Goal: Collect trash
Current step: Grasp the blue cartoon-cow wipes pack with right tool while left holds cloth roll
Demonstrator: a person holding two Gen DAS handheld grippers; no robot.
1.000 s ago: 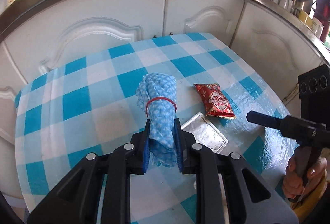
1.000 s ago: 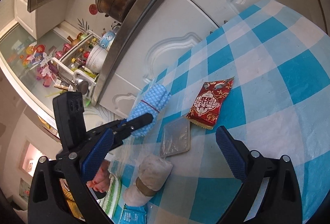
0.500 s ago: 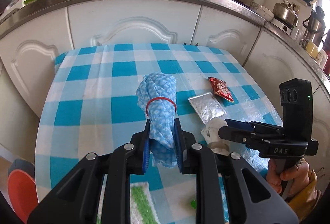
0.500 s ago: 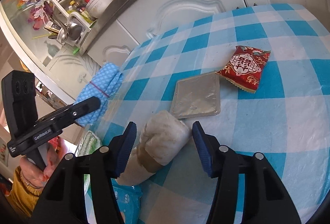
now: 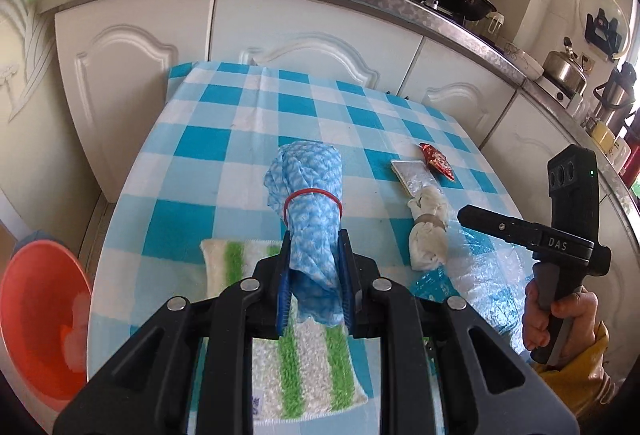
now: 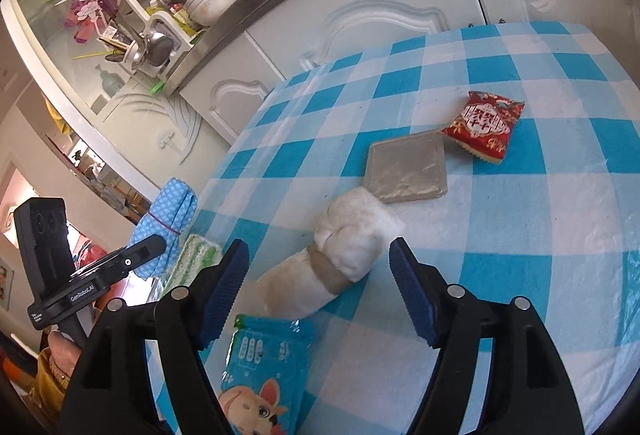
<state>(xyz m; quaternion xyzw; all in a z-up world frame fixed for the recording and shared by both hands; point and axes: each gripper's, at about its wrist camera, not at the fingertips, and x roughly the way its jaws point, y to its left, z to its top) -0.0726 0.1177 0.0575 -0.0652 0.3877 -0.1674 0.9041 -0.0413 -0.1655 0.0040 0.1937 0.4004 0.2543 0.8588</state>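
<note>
An orange plastic basin (image 5: pixel 40 319) stood beside the checked table (image 5: pixel 224 151) with something pale inside, while the left gripper (image 5: pixel 314 275) clamped a blue patterned cloth bundle (image 5: pixel 310 203) and the right gripper (image 6: pixel 320 295), its jaws opening, straddled a white taped wad (image 6: pixel 352 239) without touching it, beyond which the tabletop lay free.

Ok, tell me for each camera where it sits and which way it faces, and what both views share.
Left wrist: sits on the left gripper, looks down across the checked table towards the cabinets; its jaws are shut on the blue cloth roll; the right gripper and hand show at right.
Right wrist: sits on the right gripper, jaws opening, white roll between its pads, untouched; left gripper at left.
Shared: table, white roll, foil tray, red snack packet, cloth roll.
</note>
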